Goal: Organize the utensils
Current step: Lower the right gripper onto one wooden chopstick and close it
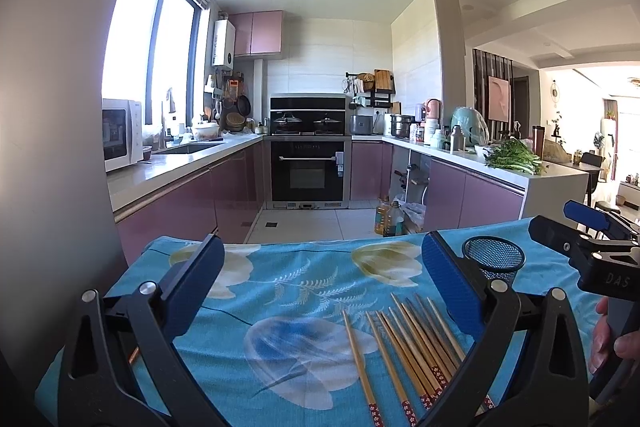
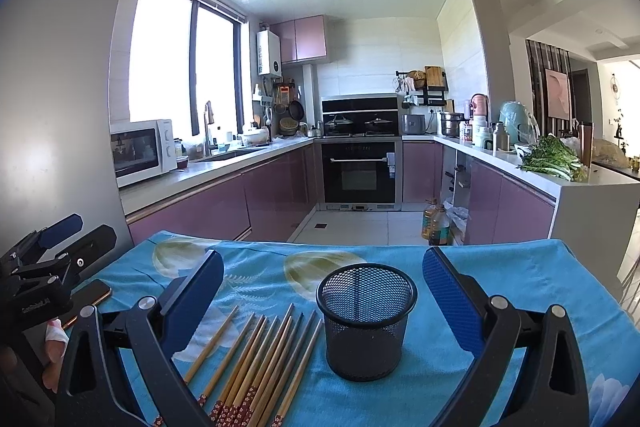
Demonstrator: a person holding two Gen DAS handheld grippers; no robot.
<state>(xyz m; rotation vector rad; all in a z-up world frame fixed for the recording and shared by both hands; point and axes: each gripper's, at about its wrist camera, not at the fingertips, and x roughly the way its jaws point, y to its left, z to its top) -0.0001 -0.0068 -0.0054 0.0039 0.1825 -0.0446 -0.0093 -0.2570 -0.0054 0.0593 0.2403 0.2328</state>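
Left wrist view: low over the bench (image 1: 304,267) near edge, left of centre, facing across it toward the far edge and the kitchen behind; own jaws frame the lower corners.
Right wrist view: low over the same near edge, further right, facing the same way, close to the mesh cup (image 2: 366,323).
Shared ground: chopsticks (image 1: 404,347) by the near edge, mesh cup, blue cloth, kitchen beyond.
Cross-sight: right gripper (image 1: 576,227) at left view's right rim; left gripper (image 2: 68,239) at right view's left rim.
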